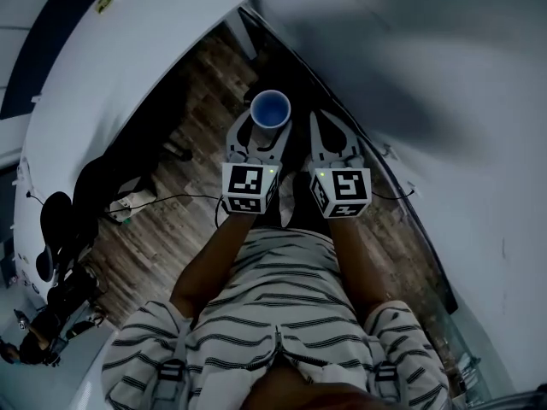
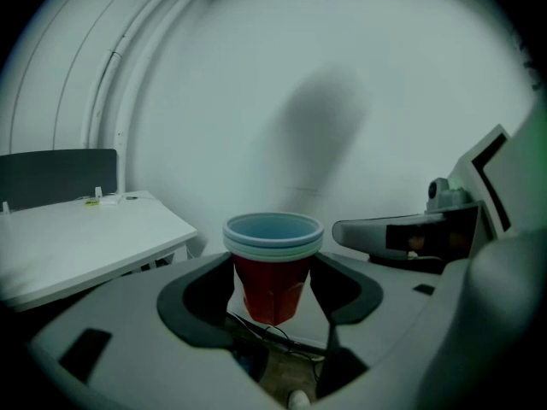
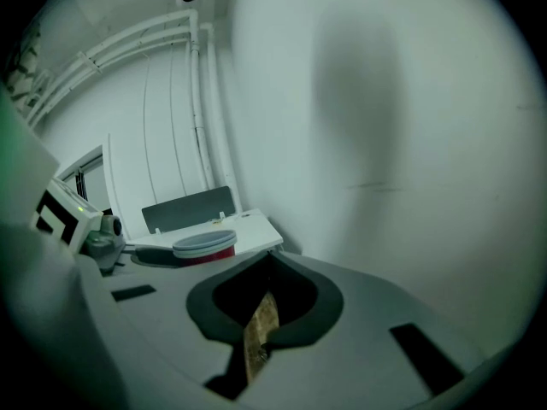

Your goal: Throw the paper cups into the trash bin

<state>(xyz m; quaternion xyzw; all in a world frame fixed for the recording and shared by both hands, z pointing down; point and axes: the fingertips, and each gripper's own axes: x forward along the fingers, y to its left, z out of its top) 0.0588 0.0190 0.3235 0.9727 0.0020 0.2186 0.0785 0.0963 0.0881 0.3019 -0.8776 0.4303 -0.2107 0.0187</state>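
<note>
Stacked red paper cups (image 2: 273,267) are clamped upright, mouth up, in the left gripper (image 1: 267,126), straight ahead at its 12 o'clock, over a wooden floor (image 1: 192,88). The right gripper (image 1: 332,125), pressed shut on nothing, is held just beside, with the cups at its 9 o'clock. No trash bin is shown, so its direction cannot be judged.

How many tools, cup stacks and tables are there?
Grey hand-held tools: 2, the left tool shut on the cups and the right tool holding nothing
Stack of red paper cups with pale blue insides: 1
White table: 1
Total: 4
</note>
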